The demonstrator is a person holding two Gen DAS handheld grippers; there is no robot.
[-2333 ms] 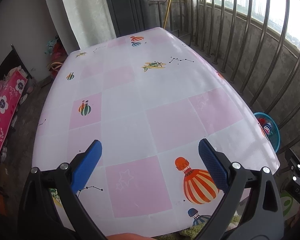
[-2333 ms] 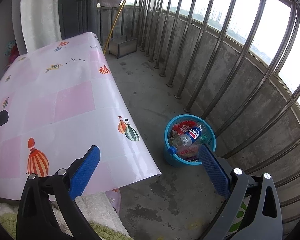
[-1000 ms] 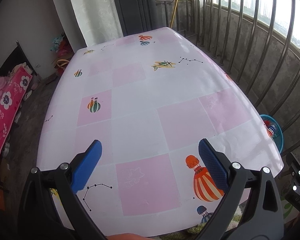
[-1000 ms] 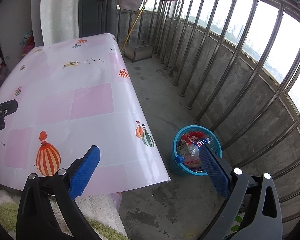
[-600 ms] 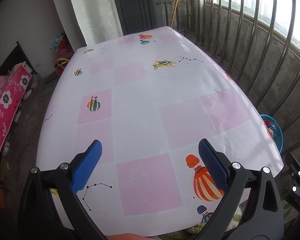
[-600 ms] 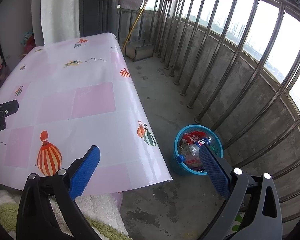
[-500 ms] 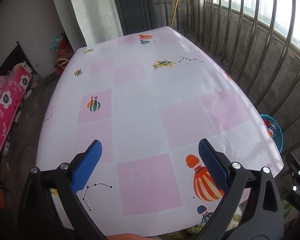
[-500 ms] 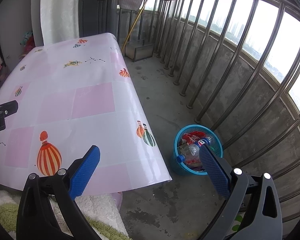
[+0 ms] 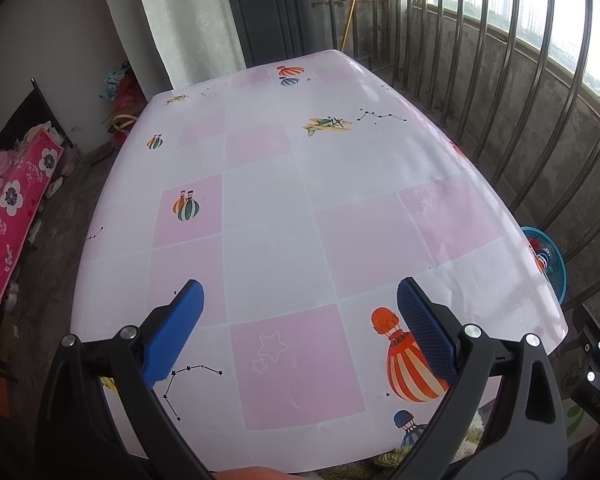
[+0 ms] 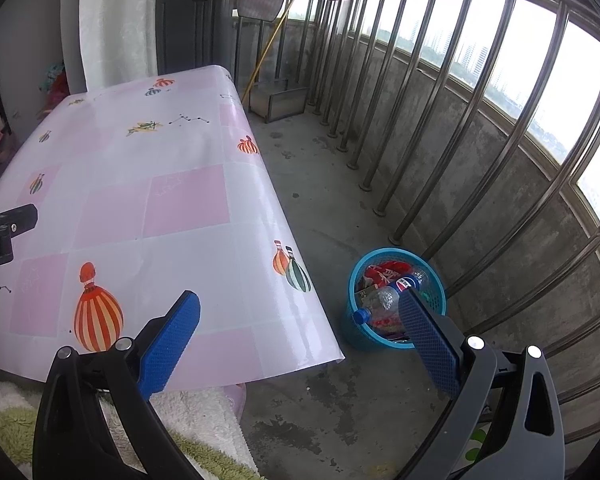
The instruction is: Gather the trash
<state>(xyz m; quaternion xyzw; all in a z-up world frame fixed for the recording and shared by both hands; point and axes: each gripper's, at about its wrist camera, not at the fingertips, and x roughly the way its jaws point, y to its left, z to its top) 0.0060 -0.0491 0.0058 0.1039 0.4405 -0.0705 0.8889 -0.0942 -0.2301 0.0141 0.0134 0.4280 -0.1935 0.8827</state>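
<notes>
A blue mesh bin (image 10: 396, 300) stands on the concrete floor to the right of the table. It holds a clear plastic bottle (image 10: 380, 302) with a blue cap and label, and red wrappers. The bin's rim (image 9: 552, 256) also peeks past the table's right edge in the left wrist view. My left gripper (image 9: 300, 308) is open and empty above the table's near end. My right gripper (image 10: 300, 316) is open and empty above the table's near right corner, with the bin just behind its right finger.
The table (image 9: 284, 216) has a pink and white cloth printed with balloons. Metal railing bars (image 10: 440, 120) run along the right. A dark cabinet (image 9: 272, 16) and curtain stand at the far end. Pink bedding (image 9: 12, 216) lies at the left.
Almost nothing differs from half a second ago. Over the last two seconds both views shifted slightly, and the bin sits a little nearer the right finger.
</notes>
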